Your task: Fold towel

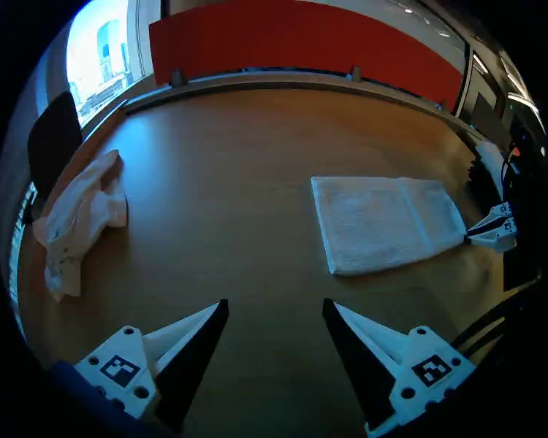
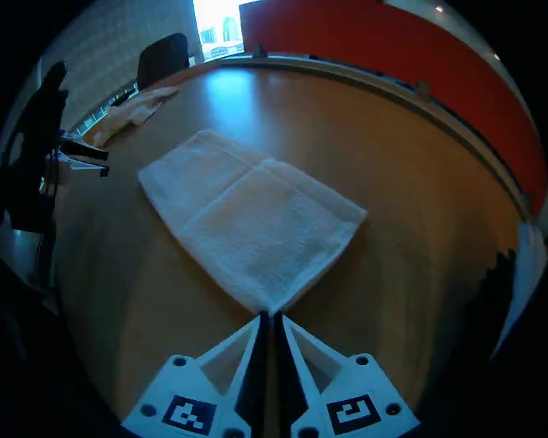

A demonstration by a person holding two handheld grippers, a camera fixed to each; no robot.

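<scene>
The left gripper is seen released, its two fingers spread wide over the bare wood of the table, with nothing held between them. Ahead of it and off to its right, the folded towel is laid flat on the table, well apart from those open fingers. At the towel's far right corner the right gripper is spotted, its tips set right at the edge of the cloth.

Over in the right gripper view, the right gripper is clenched. The jaws are drawn almost together with only a dark slit left, and the nearest corner of the folded towel is caught at the tips, so a pinch on that corner is what is shown. From there the towel is spread straight ahead of the gripper on the table. One layer is lying over another, and a strip of the lower layer is left uncovered on the far left side.

Far ahead and to the left of the left gripper, a crumpled cloth is heaped near the table's edge, well apart from the towel. The same crumpled cloth is picked out far ahead and left of the right gripper. Beyond it a dark chair is seen, and a red panel is stood along the table's far side.
</scene>
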